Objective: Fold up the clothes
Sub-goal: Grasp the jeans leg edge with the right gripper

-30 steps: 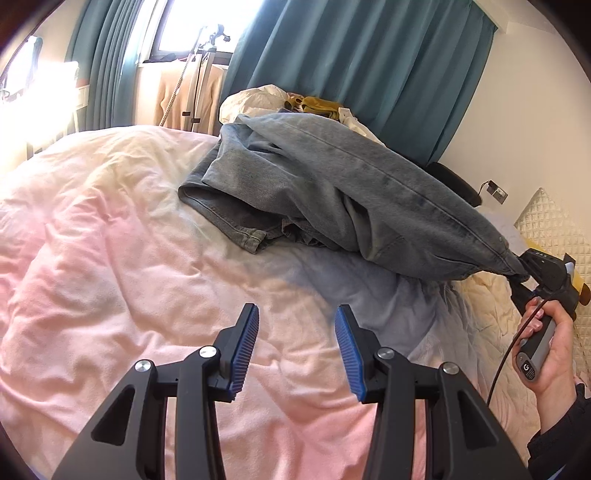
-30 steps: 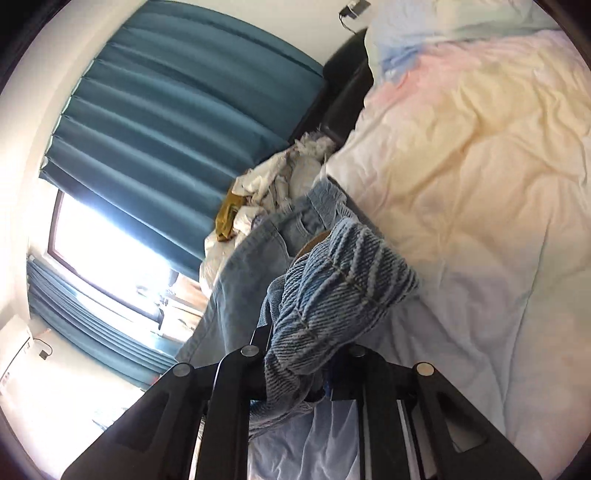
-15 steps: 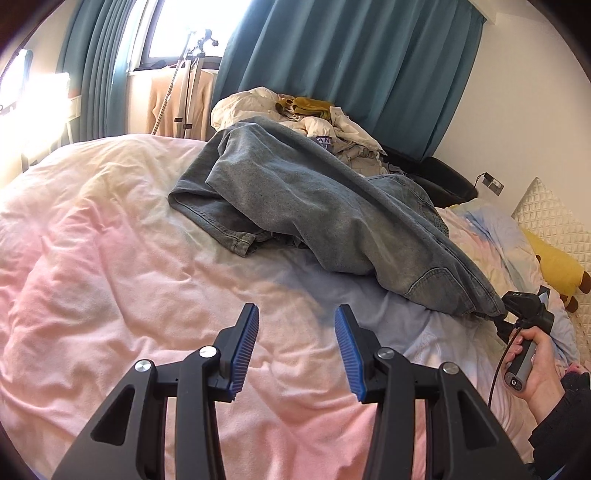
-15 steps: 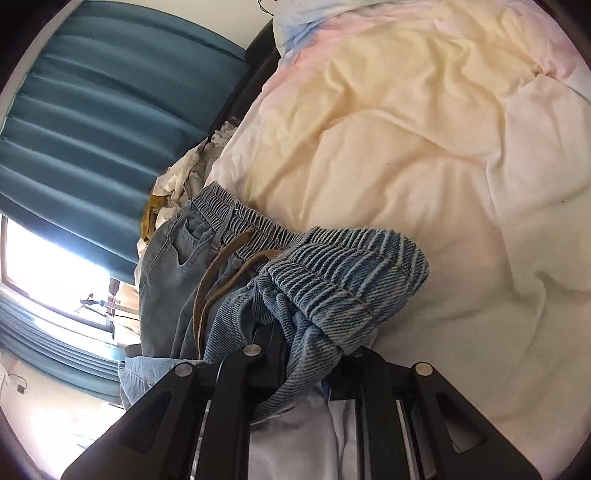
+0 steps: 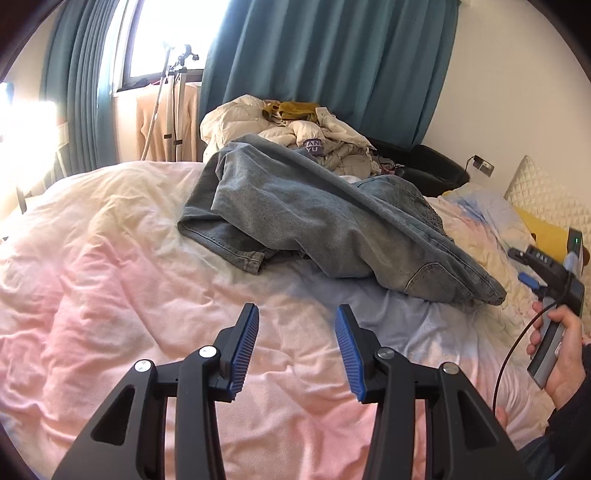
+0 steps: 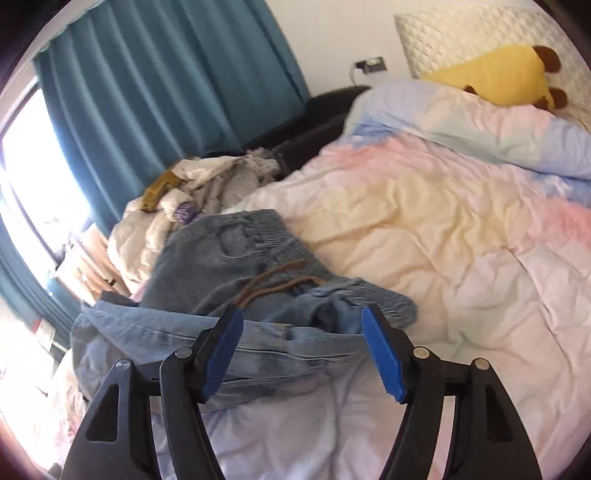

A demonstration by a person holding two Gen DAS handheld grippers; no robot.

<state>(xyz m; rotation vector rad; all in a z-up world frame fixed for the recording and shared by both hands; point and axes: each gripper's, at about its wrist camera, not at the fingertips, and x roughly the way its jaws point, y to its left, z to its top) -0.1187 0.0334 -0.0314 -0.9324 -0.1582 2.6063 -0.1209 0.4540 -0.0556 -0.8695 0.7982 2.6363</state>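
A pair of blue-grey jeans point(image 5: 314, 218) lies in a loose heap on the pastel duvet point(image 5: 110, 280), legs rumpled toward the far side. In the right wrist view the jeans point(image 6: 236, 280) show their elastic waistband and a brown drawstring point(image 6: 273, 284), lying just past my fingertips. My left gripper point(image 5: 295, 343) hovers open over bare duvet, short of the jeans, nothing between its blue pads. My right gripper point(image 6: 303, 350) is open too, its jaws wide apart above the waistband edge. In the left wrist view the right gripper point(image 5: 546, 273) sits at the far right in a hand point(image 5: 565, 354).
A pile of pale clothes point(image 5: 295, 136) sits behind the jeans by the teal curtain point(image 5: 325, 55). A yellow plush toy point(image 6: 509, 77) and quilted pillow point(image 6: 461, 26) lie at the bed's head. A black chair point(image 5: 424, 162) stands by the wall.
My right gripper was shut on the jeans' waistband and held it up; it lowered the jeans onto the duvet and opened. The left gripper stayed open and moved little.
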